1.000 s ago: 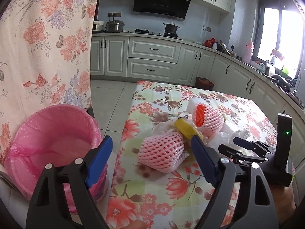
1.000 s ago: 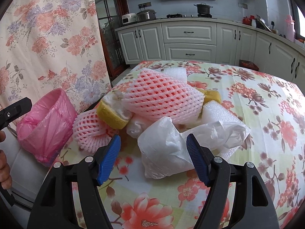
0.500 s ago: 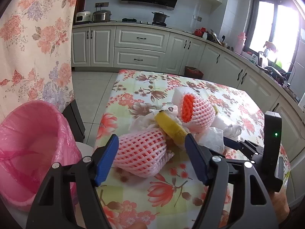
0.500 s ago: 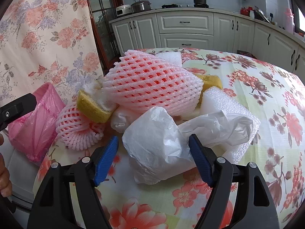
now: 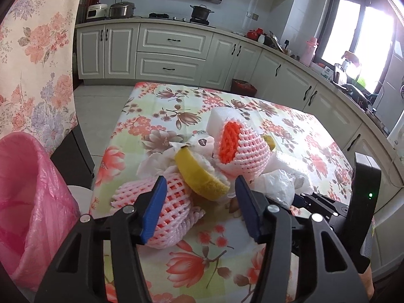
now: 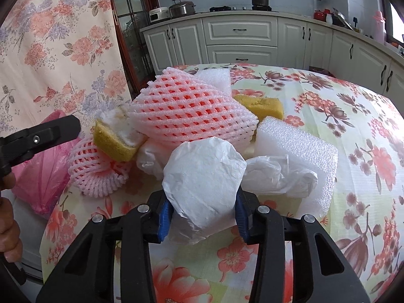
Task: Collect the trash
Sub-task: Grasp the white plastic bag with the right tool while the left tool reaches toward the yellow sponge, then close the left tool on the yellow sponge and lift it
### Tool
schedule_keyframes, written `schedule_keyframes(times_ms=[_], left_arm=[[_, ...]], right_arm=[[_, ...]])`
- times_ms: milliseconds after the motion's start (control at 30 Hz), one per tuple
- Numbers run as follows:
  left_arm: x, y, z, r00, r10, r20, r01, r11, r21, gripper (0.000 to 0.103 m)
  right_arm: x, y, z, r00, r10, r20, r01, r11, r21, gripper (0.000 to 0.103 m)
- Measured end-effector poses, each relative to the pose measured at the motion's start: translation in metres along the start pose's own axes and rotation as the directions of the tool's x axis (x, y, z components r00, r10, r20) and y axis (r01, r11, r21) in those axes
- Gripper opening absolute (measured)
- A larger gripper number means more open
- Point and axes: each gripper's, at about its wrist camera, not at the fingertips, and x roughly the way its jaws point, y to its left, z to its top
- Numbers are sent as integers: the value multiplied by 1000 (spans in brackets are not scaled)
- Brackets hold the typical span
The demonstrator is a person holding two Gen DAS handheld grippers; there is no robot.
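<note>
The right gripper [image 6: 202, 217] had closed on the crumpled white plastic bag [image 6: 204, 181] at the near edge of the trash pile on the floral worktop [image 6: 353, 126]. The left gripper [image 5: 202, 202] hung open over the small pink foam net [image 5: 174, 212] — the pink-lined bin [image 5: 32, 202] stood just beside the worktop.

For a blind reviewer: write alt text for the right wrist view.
The right gripper straddles a crumpled white plastic bag on a floral table, heaped with pink foam nets, yellow sponges and white foam.
</note>
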Motion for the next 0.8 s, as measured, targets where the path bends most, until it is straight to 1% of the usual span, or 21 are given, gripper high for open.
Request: schedule_keyframes(times_ms=[67, 367, 400, 600, 633, 667, 800], left_arm=[[6, -1, 1, 1000, 0, -9, 0, 1000, -2, 51], [24, -4, 5, 999, 0, -39, -2, 999, -41, 49], [25, -5, 5, 999, -2, -40, 0, 999, -43, 47], [35, -6, 5, 997, 13, -73, -17, 998, -60, 39], [36, -7, 4, 997, 17, -81, -21, 998, -56, 36], [37, -8, 3, 996, 18, -87, -23, 998, -56, 27], [34, -9, 1, 996, 2, -89, -6, 999, -48, 22]], right_arm=[[-5, -1, 2, 1000, 5, 10, -5, 1000, 2, 40], [-32, -5, 14, 997, 25, 74, -27, 999, 21, 40], [-34, -6, 14, 996, 28, 79, -29, 999, 22, 40], [-45, -6, 18, 994, 29, 107, -31, 999, 17, 40], [-47, -6, 19, 993, 29, 111, -32, 999, 19, 40], [-48, -7, 20, 993, 30, 115, -33, 999, 22, 40], [-52, -8, 20, 992, 28, 126, -32, 999, 26, 40]])
